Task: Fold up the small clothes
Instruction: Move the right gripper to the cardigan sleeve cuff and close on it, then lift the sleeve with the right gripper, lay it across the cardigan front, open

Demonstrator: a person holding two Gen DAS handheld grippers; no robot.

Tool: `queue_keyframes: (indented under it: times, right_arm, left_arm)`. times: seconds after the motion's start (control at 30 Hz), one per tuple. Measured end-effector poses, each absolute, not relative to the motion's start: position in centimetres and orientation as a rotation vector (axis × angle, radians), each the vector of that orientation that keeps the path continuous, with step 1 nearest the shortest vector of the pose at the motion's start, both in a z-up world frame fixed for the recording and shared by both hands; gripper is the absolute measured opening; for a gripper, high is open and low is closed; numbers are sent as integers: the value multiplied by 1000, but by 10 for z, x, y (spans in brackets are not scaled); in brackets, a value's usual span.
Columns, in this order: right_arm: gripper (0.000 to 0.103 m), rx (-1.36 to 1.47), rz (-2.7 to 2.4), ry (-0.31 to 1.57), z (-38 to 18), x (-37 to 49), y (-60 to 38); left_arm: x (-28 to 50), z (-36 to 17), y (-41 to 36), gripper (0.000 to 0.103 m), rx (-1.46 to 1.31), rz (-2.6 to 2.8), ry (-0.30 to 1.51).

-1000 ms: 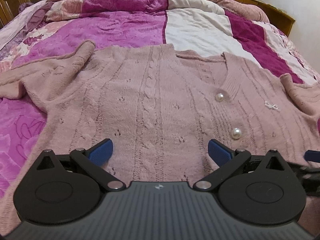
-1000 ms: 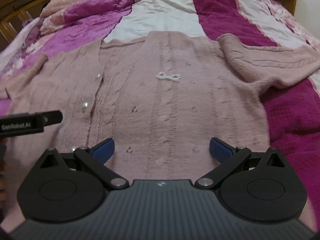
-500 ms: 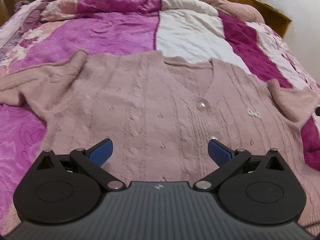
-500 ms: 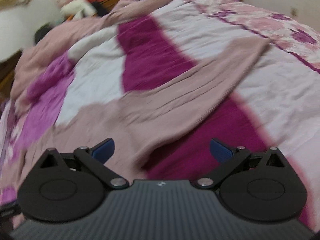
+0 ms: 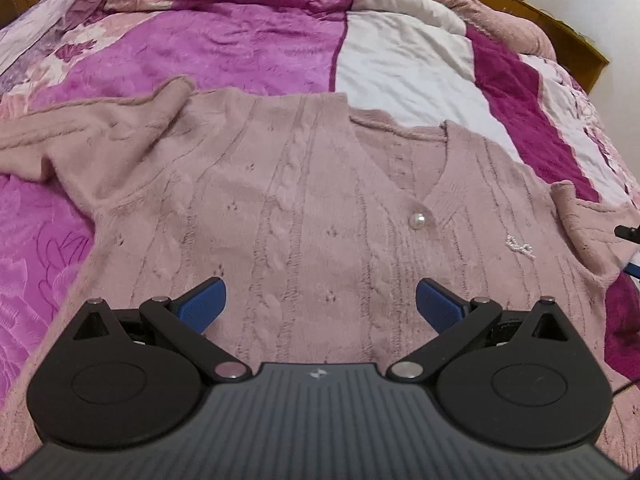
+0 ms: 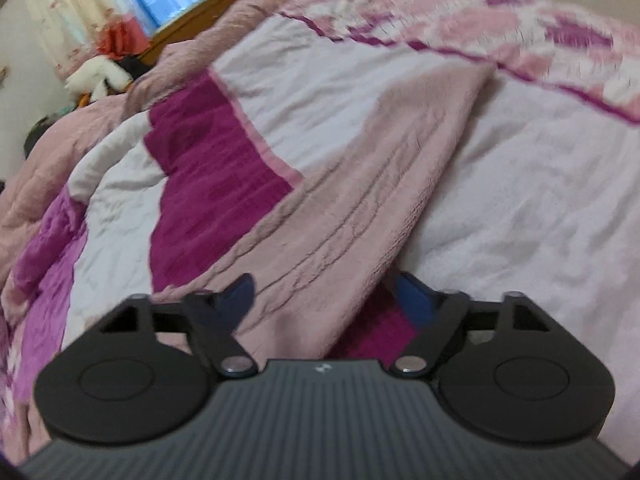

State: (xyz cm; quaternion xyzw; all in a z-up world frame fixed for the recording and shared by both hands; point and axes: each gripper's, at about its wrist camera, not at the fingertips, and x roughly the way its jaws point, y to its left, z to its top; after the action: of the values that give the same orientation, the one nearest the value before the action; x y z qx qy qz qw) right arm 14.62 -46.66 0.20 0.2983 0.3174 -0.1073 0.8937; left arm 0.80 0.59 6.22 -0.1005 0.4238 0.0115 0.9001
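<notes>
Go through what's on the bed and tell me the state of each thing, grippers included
Cardigan: spread flat, front up, unfolded.
Top pearl button: appears fastened.
Left sleeve: rumpled, stretched out sideways.
Right sleeve: laid out straight, its near part between the closing jaws.
Left gripper: open over the cardigan, holding nothing.
Right gripper: closing around the sleeve, no clamp yet.
Quilt: spread, wrinkled.

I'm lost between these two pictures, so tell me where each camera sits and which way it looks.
Left wrist: on the left gripper, looking down over the pink cardigan on the quilt; own open fingers show.
Right wrist: on the right gripper, looking along the cardigan's sleeve, which lies between the closing jaws; own fingers show.
Shared: the cardigan and the quilt.
</notes>
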Motion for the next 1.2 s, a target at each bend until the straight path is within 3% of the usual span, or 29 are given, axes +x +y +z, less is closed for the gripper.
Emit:
queue_keyframes:
  times: [0.27,0.43,0.5,0.97,1.2]
  right_arm:
    - [60,737,-227,549,-11,163,-480]
    - [20,767,-254,544,-19,163,-491]
    - [12,797,-240,541,-22,159,-497]
    - [9,774,-221,314,49,117,-500]
    - [9,819,-134,300,72,98,-489]
  left_arm:
    - [10,62,16,103,-222,46,876]
    - [12,61,13,103,-198,32,882]
    - [13,59,10,103,-194,27,891]
    - [8,57,5,103,-199,-13,909]
    - [8,58,3,103,-193,-35,910]
